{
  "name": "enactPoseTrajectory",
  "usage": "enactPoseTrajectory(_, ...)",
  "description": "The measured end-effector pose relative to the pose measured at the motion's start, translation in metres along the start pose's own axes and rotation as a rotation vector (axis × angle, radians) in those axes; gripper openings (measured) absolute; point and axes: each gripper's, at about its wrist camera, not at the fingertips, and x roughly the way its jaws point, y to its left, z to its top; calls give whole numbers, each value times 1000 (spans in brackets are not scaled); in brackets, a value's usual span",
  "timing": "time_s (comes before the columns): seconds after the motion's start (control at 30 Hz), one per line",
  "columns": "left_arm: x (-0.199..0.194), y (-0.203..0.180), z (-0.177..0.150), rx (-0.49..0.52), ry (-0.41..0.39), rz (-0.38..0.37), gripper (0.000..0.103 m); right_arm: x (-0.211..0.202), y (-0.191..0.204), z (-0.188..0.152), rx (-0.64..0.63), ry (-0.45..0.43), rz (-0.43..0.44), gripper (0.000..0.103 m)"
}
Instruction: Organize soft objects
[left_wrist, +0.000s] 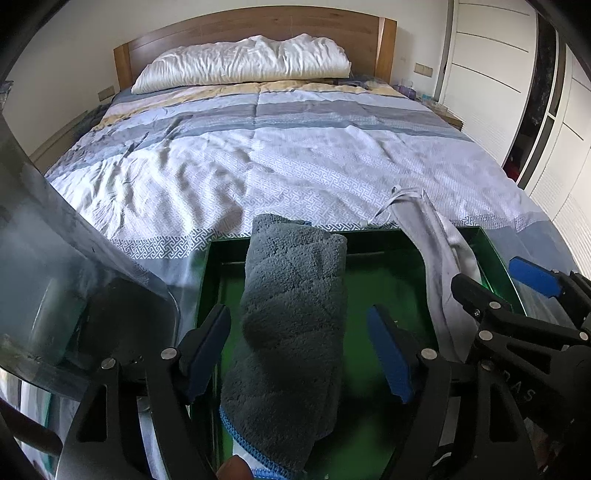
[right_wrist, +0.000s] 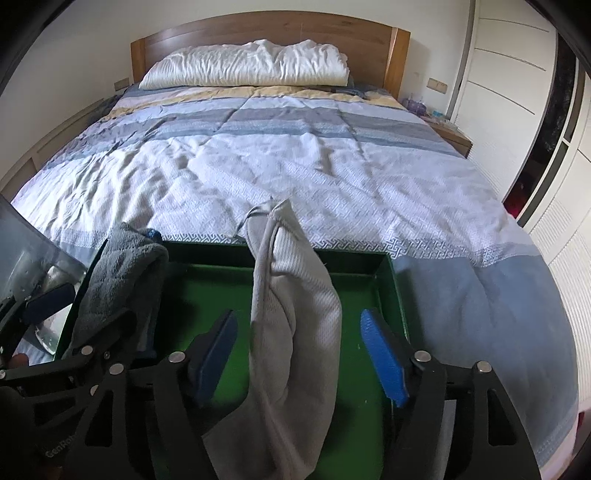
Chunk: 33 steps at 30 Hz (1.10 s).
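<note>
**Both rolls lie in the green tray, jaws clear of them**

While your two grippers hang over the green tray (left_wrist: 495, 254), neither one is gripping anything. Your left gripper (left_wrist: 301, 352) has its jaws spread wide, with the rolled dark grey towel (left_wrist: 291, 332) lying lengthwise between them in the tray's left half; the blue pads (left_wrist: 391, 354) stand off from the pile on both sides. Your right gripper (right_wrist: 299, 356) is just as wide, and the pale grey knit cloth (right_wrist: 295, 325) lies between its jaws in the tray's right half, touched by neither pad. Both rolls poke up over the tray's far wall.

Left of the tray you have a clear curved plastic piece (left_wrist: 55, 280) close against the left camera. The tray itself sits at the foot of the bed, on the blue and white patterned duvet (right_wrist: 295, 162). Beyond the tray the duvet runs rumpled up to a white pillow (right_wrist: 247, 66) leaning on the wooden headboard (right_wrist: 266, 26). Right of the bed, well away from the tray, stands a white wardrobe (right_wrist: 517, 74).
</note>
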Motion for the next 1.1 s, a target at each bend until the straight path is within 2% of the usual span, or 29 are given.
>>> enactPoseTrajectory(0.13, -4, 2, 1, -8, -3, -11, 71, -7, 0, 1, -1, -12, -17, 80)
enactPoseTrajectory(0.57, -41, -4, -12, -10, -10, -90, 71, -49, -2, 6, 13, -60, -74, 81)
enactPoseTrajectory(0.7, -75, -1, -30, 1, -15, -129, 71, -79, 1, 0, 22, -83, -85, 85)
enactPoseTrajectory(0.97, -152, 34, -78, -4, 5, -181, 71, -153, 26, -34, 1, -104, -75, 85)
enactPoseTrajectory(1.1, -198, 70, -107, 28, -12, -150, 71, -193, 51, -58, -14, -98, -34, 85)
